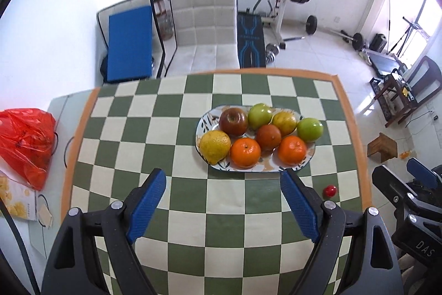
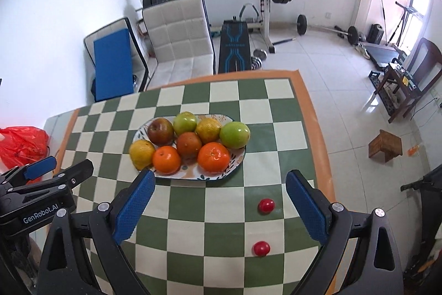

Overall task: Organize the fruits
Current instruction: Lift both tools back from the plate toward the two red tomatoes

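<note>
An oval patterned plate sits on the green-and-cream checkered table and holds several fruits: a red apple, green apples, oranges and a yellow lemon. Two small red fruits lie loose on the cloth to the plate's near right; one shows in the left wrist view. My left gripper is open and empty, just short of the plate. My right gripper is open and empty, with the loose red fruits between its fingers' span.
A red plastic bag and a yellow snack box lie left of the table. A white chair stands behind the far edge. A small wooden stool is on the floor at right. Gym equipment lines the back wall.
</note>
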A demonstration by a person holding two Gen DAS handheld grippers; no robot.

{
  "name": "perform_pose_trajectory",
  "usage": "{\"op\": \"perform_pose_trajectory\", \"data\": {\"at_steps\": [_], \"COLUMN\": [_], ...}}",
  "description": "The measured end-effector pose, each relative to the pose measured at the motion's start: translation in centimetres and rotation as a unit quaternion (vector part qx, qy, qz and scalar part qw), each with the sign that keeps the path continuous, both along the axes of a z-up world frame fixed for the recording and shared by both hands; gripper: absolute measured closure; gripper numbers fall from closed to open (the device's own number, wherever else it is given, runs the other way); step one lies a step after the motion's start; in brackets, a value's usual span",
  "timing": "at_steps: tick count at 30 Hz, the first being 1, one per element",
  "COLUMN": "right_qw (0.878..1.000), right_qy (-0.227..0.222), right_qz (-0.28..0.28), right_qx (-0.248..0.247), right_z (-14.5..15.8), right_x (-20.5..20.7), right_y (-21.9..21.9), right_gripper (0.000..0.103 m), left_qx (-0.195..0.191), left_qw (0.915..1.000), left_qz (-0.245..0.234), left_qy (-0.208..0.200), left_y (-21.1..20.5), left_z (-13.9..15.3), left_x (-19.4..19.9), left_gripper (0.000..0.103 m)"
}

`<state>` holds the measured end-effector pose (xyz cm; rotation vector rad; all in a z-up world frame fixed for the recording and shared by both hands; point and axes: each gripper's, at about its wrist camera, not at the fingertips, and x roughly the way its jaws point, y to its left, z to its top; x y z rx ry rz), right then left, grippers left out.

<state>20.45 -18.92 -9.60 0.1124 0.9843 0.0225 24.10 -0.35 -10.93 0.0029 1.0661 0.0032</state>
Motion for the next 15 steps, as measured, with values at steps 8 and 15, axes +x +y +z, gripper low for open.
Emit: {"op": "perform_pose_trajectory", "data": {"at_steps": [8, 15], "right_qw": [0.999, 0.999], "right_qy": [-0.038, -0.052], "right_qz": [-0.002, -0.008], "right_qx": [0.003, 0.010], "right_z": [4.0, 5.1], "right_x": [-4.1, -7.1], "right_y": [0.6, 1.6], "right_gripper": [0.005, 0.005], "left_qx": [0.004, -0.001], "left_qw": [0.9993, 0.9992], "left_qz": [-0.011, -0.010], "left_qy": [-0.036, -0.040], "left_y": [-0.2, 0.3], "left_z": [3.0, 3.5], "left_x": [-3.5, -5.7], "left_gripper": [0.018, 0.018]}}
